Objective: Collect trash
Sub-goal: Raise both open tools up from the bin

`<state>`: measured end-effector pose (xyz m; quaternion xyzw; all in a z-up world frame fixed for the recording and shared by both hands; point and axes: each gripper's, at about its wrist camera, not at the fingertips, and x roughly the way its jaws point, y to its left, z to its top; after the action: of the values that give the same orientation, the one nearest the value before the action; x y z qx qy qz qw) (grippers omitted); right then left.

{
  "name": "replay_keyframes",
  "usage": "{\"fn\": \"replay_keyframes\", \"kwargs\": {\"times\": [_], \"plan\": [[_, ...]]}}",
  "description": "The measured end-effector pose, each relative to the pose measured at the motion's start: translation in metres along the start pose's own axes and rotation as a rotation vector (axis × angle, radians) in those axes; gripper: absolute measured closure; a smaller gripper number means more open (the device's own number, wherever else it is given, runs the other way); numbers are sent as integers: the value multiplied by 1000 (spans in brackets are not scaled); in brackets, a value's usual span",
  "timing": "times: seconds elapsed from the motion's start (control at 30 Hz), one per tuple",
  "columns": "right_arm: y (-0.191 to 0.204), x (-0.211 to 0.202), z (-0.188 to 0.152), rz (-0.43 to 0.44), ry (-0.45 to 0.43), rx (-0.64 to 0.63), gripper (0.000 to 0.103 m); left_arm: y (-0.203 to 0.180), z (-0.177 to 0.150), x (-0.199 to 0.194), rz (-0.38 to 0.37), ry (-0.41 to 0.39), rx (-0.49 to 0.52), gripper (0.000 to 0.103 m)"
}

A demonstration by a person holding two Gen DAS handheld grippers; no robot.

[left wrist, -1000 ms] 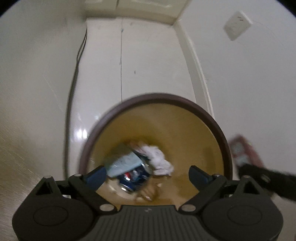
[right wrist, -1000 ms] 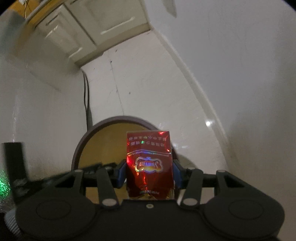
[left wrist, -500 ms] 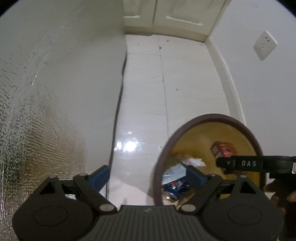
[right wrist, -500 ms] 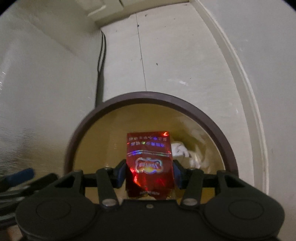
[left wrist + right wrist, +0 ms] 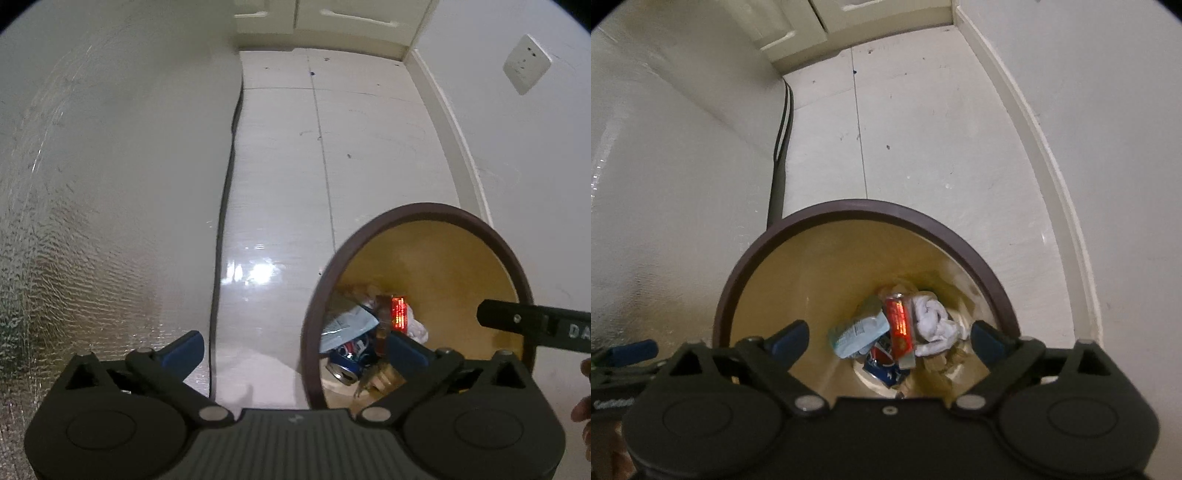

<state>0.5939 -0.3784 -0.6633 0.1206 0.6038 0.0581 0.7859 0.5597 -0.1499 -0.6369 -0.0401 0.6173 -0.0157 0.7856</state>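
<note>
A round trash bin with a dark brown rim point(image 5: 849, 208) and yellow inside stands on the floor. In it lie a red cigarette pack point(image 5: 899, 325), a white crumpled tissue point(image 5: 932, 325), a pale blue packet point(image 5: 858, 334) and a blue can point(image 5: 882, 363). My right gripper point(image 5: 890, 338) is open and empty right above the bin. My left gripper point(image 5: 295, 350) is open and empty, left of the bin rim point(image 5: 314, 314). The red pack point(image 5: 399, 314) shows in the left wrist view too. The right gripper's finger point(image 5: 532, 323) reaches in from the right.
White tiled floor point(image 5: 912, 140). A black cable point(image 5: 223, 229) runs along a silvery textured panel point(image 5: 74, 221) on the left. A white wall with baseboard point(image 5: 1034, 129) is on the right, a wall socket point(image 5: 526, 68) above. Cabinet doors point(image 5: 332, 18) are at the far end.
My right gripper opened and the red cigarette pack dropped into the bin. My left gripper moved left, away from over the bin.
</note>
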Motion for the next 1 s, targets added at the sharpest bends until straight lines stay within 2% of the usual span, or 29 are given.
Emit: {"fn": "replay_keyframes", "kwargs": {"times": [0.17,0.7,1.0], "plan": [[-2,-20,-8,-3,-5,6,0,-8,3,-16,-8,3,12,0],[-7,-98,-23,-44,-27,35,0,-24,-5,-92,-25,-5,43,0],[-1,-156,-27,-72,-41,33,0,-23,-13,-152,-34,-6,18,0]]}}
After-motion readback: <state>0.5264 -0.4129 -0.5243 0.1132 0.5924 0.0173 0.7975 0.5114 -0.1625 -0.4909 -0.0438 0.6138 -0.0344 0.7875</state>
